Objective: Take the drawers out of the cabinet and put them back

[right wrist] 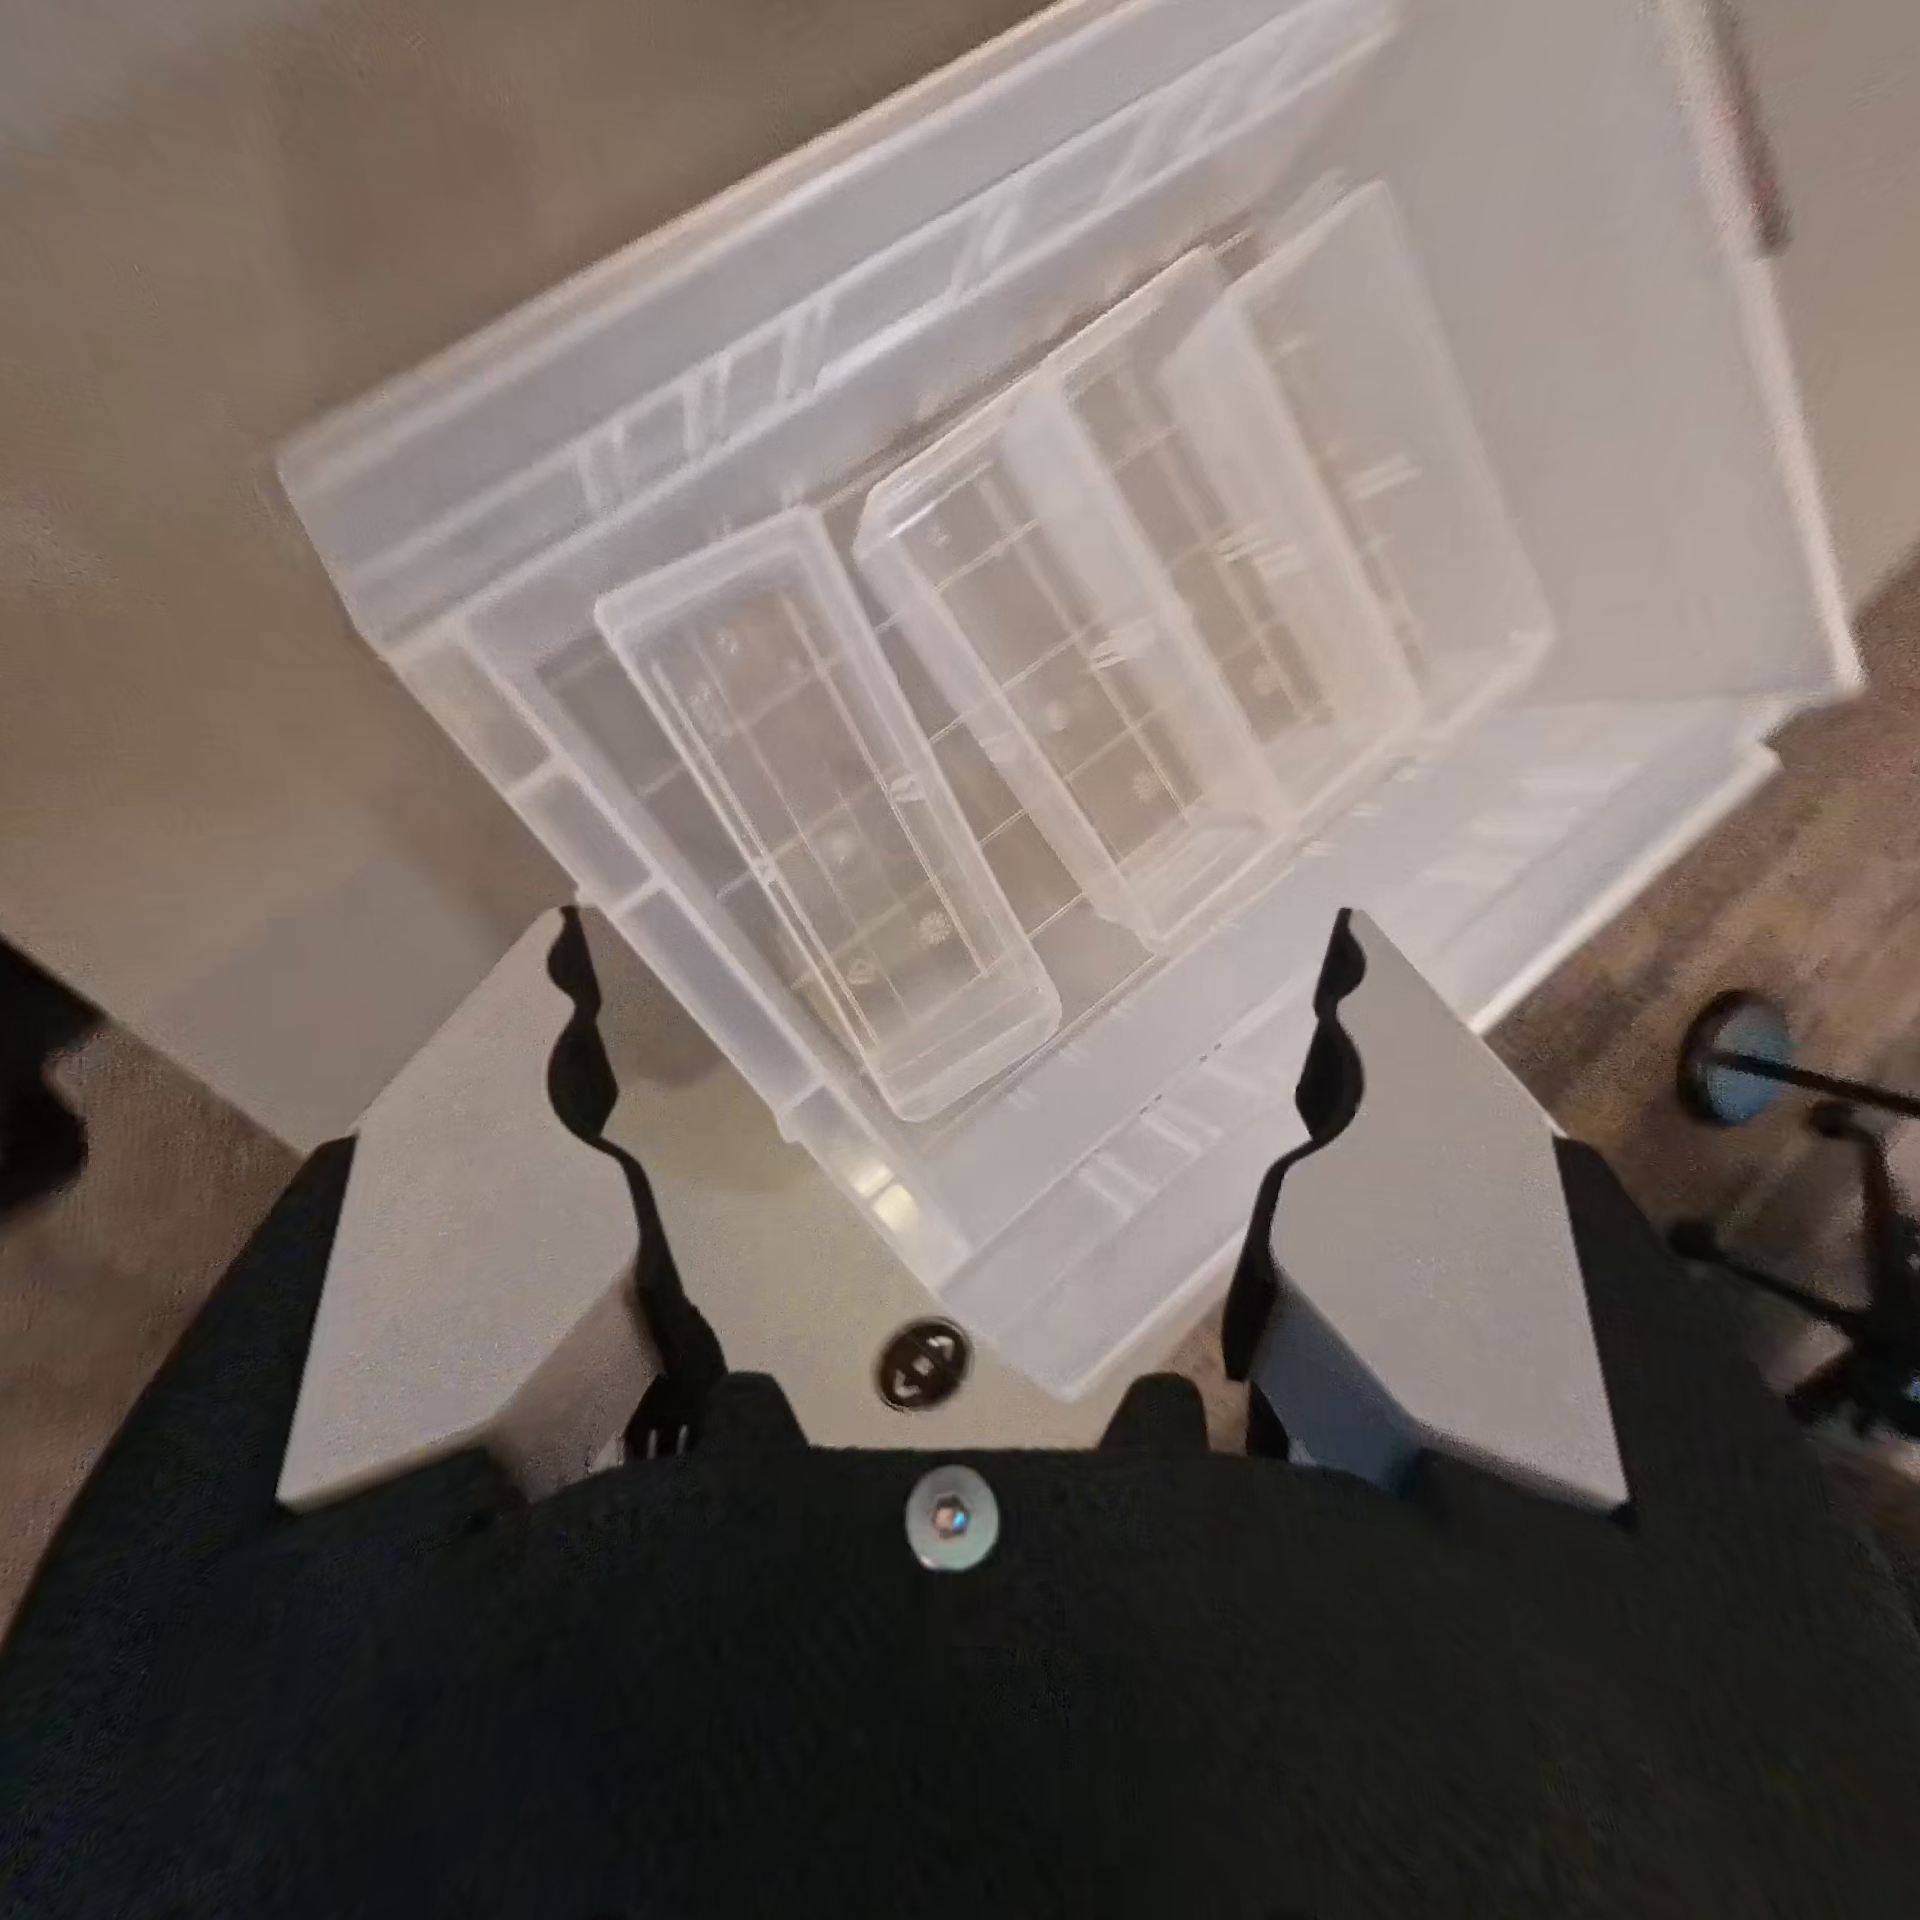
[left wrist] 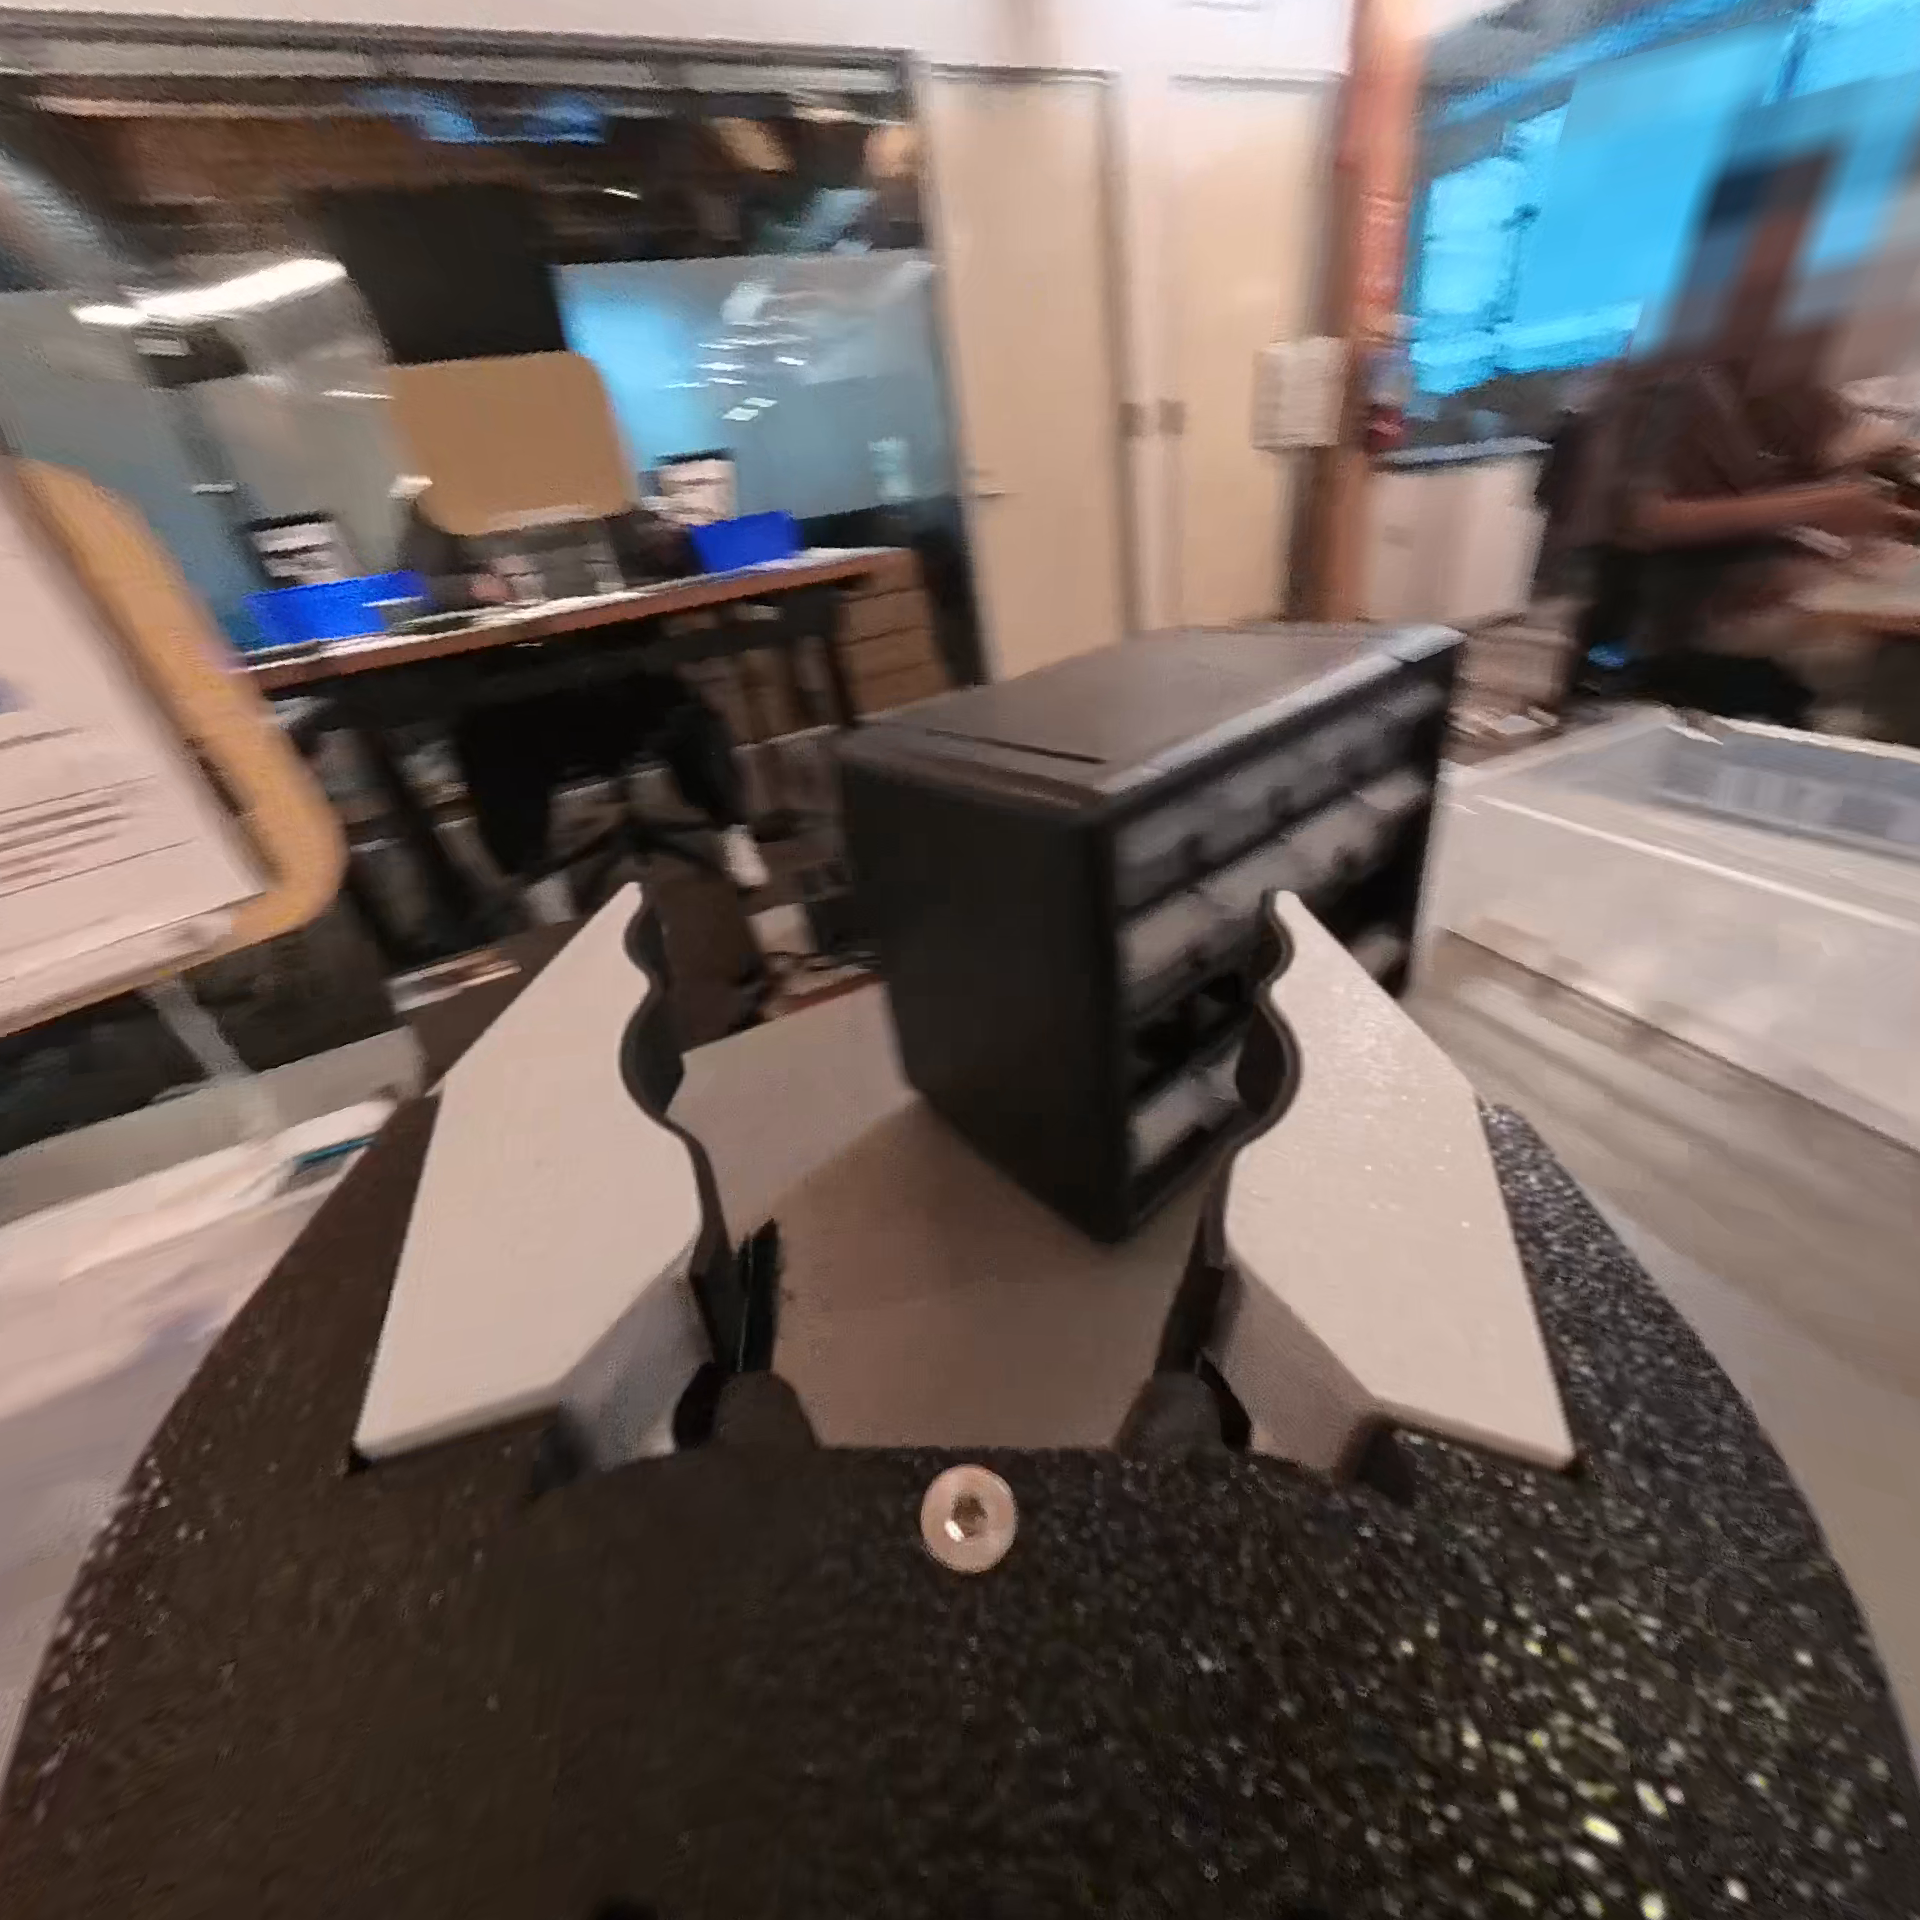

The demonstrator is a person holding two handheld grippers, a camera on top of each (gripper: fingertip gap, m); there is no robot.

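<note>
A small black cabinet stands on the pale table, its front turned to the right, with clear drawers in its upper rows and dark slots lower down. My left gripper is open and empty, a short way in front of the cabinet's near corner. In the right wrist view, three clear plastic drawers lie side by side inside a translucent white bin. My right gripper is open and empty, hovering above the bin's near end, over the nearest drawer.
The white bin also shows in the left wrist view, to the right of the cabinet. A clipboard with paper stands at the left. A person sits behind at the far right. A black stand is on the carpet beside the table.
</note>
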